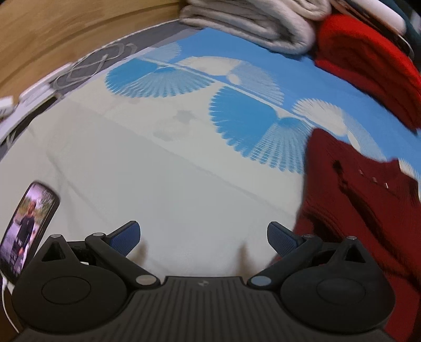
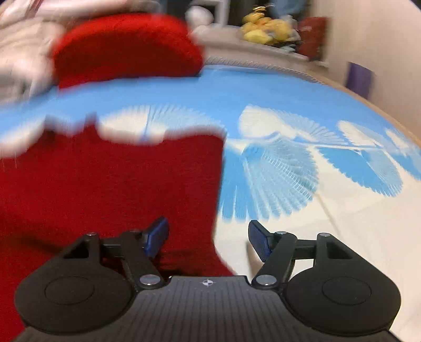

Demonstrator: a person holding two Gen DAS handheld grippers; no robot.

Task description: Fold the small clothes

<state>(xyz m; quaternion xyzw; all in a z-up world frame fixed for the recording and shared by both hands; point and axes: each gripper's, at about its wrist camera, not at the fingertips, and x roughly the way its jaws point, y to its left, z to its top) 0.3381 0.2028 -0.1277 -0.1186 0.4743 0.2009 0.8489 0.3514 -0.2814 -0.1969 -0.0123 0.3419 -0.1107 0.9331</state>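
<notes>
A dark red knitted garment [image 1: 352, 210] lies on the blue and white bed sheet [image 1: 163, 168], at the right of the left wrist view. My left gripper [image 1: 204, 238] is open over bare white sheet, just left of the garment's edge, with nothing between its pads. In the right wrist view the same red garment [image 2: 105, 189] fills the left half. My right gripper [image 2: 208, 238] is open above its right edge: the left finger [image 2: 156, 238] is over the knit, the right finger [image 2: 259, 240] over the sheet. No cloth is pinched.
A folded bright red knit [image 1: 368, 68] and folded pale grey clothes [image 1: 250, 23] are stacked at the far side of the bed. A lit phone [image 1: 25, 226] on a white cable stands at the left. A wooden board [image 1: 52, 34] borders the bed; yellow plush toys [image 2: 265, 29] sit beyond it.
</notes>
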